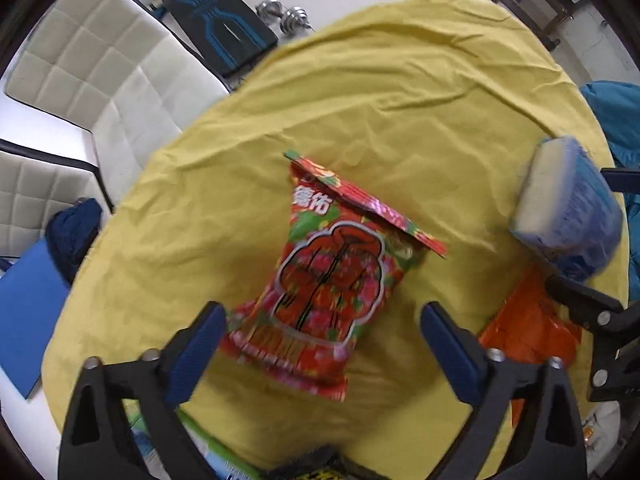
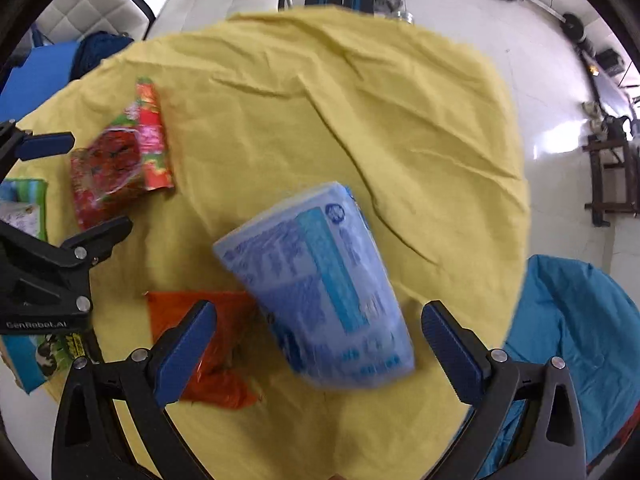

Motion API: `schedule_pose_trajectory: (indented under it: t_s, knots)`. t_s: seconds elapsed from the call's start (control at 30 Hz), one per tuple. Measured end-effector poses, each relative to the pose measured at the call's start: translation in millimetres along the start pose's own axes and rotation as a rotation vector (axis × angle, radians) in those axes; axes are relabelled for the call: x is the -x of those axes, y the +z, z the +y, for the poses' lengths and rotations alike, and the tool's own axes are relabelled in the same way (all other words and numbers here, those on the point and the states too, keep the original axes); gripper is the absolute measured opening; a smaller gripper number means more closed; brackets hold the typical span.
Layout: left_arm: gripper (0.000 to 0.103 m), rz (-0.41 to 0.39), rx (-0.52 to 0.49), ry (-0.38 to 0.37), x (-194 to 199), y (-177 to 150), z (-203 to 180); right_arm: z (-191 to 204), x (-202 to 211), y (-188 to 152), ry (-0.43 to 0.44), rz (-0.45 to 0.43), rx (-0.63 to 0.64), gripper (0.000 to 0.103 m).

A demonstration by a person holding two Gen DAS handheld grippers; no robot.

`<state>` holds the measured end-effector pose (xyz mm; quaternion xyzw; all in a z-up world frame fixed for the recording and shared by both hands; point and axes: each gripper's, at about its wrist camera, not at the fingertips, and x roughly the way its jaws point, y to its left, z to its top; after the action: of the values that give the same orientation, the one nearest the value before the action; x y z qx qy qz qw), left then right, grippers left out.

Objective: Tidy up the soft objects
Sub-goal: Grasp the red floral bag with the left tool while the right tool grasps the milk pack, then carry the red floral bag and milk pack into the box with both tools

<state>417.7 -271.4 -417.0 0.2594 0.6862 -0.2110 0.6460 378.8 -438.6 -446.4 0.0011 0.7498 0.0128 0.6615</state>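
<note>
A red snack bag (image 1: 332, 276) lies on the yellow cloth (image 1: 392, 92), its near end between the fingers of my open left gripper (image 1: 324, 344). It also shows at the left in the right wrist view (image 2: 120, 160). A blue tissue pack (image 2: 320, 288) lies between the fingers of my open right gripper (image 2: 318, 346); whether they touch it I cannot tell. The pack shows at the right in the left wrist view (image 1: 568, 208). An orange bag (image 2: 216, 344) lies beside the pack, also seen in the left wrist view (image 1: 528, 320).
A green and white pack (image 2: 24, 204) lies at the cloth's left edge. A teal fabric item (image 2: 576, 336) sits right of the table. A dark blue yarn-like bundle (image 1: 76, 228) and a blue sheet (image 1: 28, 320) lie to the left. White sofa (image 1: 100, 72) and dumbbells (image 1: 284, 16) stand beyond.
</note>
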Motion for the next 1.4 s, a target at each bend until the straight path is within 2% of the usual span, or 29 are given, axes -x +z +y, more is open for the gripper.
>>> schedule_pose_trajectory:
  t_s: [0.07, 0.1, 0.13, 0.17, 0.23, 0.4, 0.5, 0.63, 0.73, 0.77, 1.0, 1.17, 1.27, 1.33, 1.4]
  knots:
    - [0.08, 0.01, 0.001, 0.0, -7.6, 1.9, -0.7, -2.5, -8.7, 6.0, 0.022, 0.013, -0.017, 0.103]
    - [0.07, 0.011, 0.001, 0.0, -9.4, 2.4, -0.7, -4.8, -12.8, 8.6, 0.034, 0.019, -0.034, 0.103]
    - [0.064, 0.013, 0.01, -0.006, -10.7, 1.9, 0.7, -6.6, -14.4, 9.9, 0.037, 0.018, -0.048, 0.102]
    - [0.055, 0.012, 0.026, -0.017, -10.8, 1.2, 2.3, -8.3, -15.2, 10.8, 0.033, 0.015, -0.062, 0.097]
    - [0.049, -0.001, 0.088, -0.067, -8.8, -2.1, 9.0, -12.1, -14.2, 12.0, 0.027, 0.0, -0.09, 0.087]
    - [0.046, -0.023, 0.286, -0.147, -7.0, -24.8, 20.6, -21.8, -12.4, 9.9, 0.024, -0.002, -0.166, 0.065]
    - [0.046, -0.022, 0.406, -0.181, -7.5, -43.7, 23.5, -34.6, -12.2, -2.9, 0.064, 0.018, -0.239, 0.056]
    - [0.046, -0.003, 0.529, -0.219, -12.2, -75.0, 18.6, -50.0, -16.0, -22.6, 0.146, 0.048, -0.332, 0.053]
    - [0.047, -0.015, 0.537, -0.202, -13.1, -82.7, 14.2, -56.3, -22.3, -32.4, 0.164, 0.055, -0.35, 0.053]
    - [0.048, -0.016, 0.529, -0.194, -13.6, -83.1, 12.6, -57.6, -24.6, -33.6, 0.131, 0.048, -0.364, 0.053]
    - [0.053, 0.002, 0.465, -0.115, -11.7, -71.1, -14.6, -56.0, -32.5, -33.3, 0.097, 0.028, -0.375, 0.054]
    - [0.053, -0.019, 0.454, -0.079, -8.4, -67.2, -26.8, -27.7, -40.6, -36.9, 0.053, 0.019, -0.365, 0.054]
    - [0.047, -0.035, 0.458, -0.069, -4.9, -66.6, -31.0, -8.6, -46.9, -36.2, 0.034, 0.006, -0.359, 0.053]
    - [0.045, -0.046, 0.466, -0.073, -0.3, -74.7, -31.8, -4.6, -46.9, -38.4, 0.029, -0.002, -0.356, 0.049]
    - [0.043, -0.054, 0.47, -0.077, 0.8, -81.9, -26.6, 1.0, -47.8, -41.7, 0.038, -0.01, -0.361, 0.037]
